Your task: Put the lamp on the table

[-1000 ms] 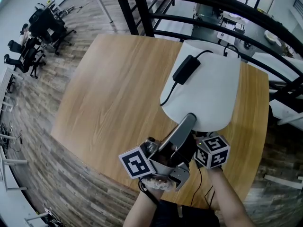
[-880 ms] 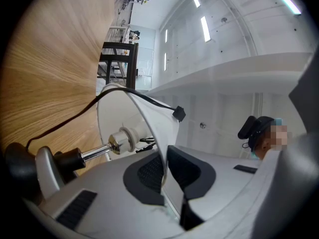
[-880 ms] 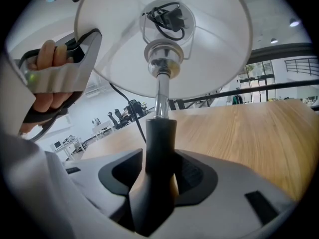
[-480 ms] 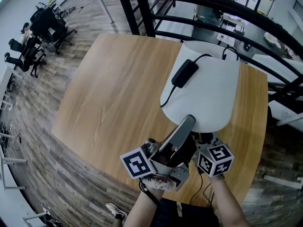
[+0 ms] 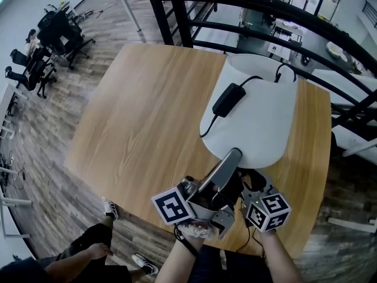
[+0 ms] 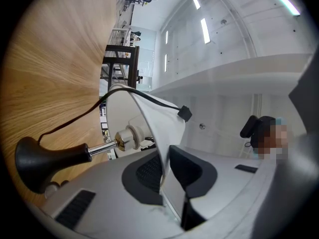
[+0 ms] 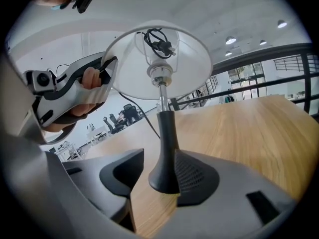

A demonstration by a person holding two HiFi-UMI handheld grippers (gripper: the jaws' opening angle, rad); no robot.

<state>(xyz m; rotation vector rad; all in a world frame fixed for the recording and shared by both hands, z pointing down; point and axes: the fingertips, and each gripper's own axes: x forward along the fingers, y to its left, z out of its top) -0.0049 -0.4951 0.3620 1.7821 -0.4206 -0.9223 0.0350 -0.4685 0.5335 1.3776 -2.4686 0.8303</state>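
Note:
The lamp's white shade (image 5: pixel 253 119) stands over the wooden table (image 5: pixel 141 111), with its black cord and adapter (image 5: pixel 228 99) lying on top. My left gripper (image 5: pixel 231 157) is at the shade's near rim. In the left gripper view the thin shade wall (image 6: pixel 149 116) runs between the left gripper's (image 6: pixel 164 171) pads with a gap beside it; these jaws have just been opening. The black lamp base (image 7: pixel 164 176) rests on the wood between my right gripper's (image 7: pixel 157 169) wide jaws, close to the right pad and clear of the left. These jaws have just been closing a little.
A black metal railing (image 5: pixel 235 7) runs behind the table. Office chairs (image 5: pixel 47 34) stand far left on the plank floor. A person's legs and hand (image 5: pixel 76 261) are at the lower left, beside the table's near edge (image 5: pixel 135 214). White tables (image 5: pixel 347 81) lie beyond the railing.
My right gripper has drawn back toward me, away from the lamp base. A person has stepped into view at the lower left. The left gripper has stayed at the shade's rim.

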